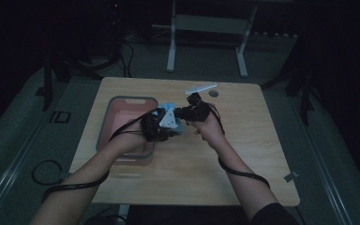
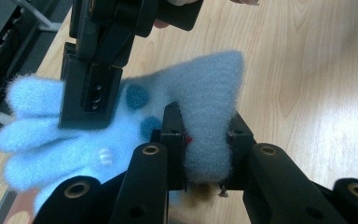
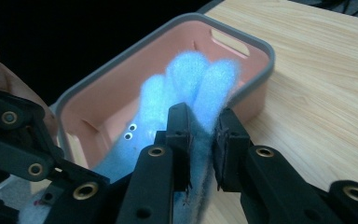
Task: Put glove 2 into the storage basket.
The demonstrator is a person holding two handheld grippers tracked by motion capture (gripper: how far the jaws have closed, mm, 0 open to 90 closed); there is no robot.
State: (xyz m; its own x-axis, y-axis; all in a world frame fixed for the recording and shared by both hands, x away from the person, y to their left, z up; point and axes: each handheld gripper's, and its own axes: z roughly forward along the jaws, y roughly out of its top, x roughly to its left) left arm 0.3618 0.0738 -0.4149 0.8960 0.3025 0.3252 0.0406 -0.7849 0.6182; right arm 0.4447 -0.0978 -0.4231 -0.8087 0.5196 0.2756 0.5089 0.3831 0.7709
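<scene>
Above the bench (image 1: 243,154), beside the pink bin (image 1: 104,131), both grippers are holding one fuzzy blue glove (image 2: 121,126).

To place it well, the person should be keeping both clamps firm and carrying the glove level over the bin rim before releasing. Left gripper (image 2: 204,135) is pinching the cuff end between its jaws; right gripper (image 3: 200,135) is clamping the finger end, fingers pointing toward the bin. Glove is looking soft and fleecy, pale blue with darker blue dots, stretched between the two grippers.
</scene>
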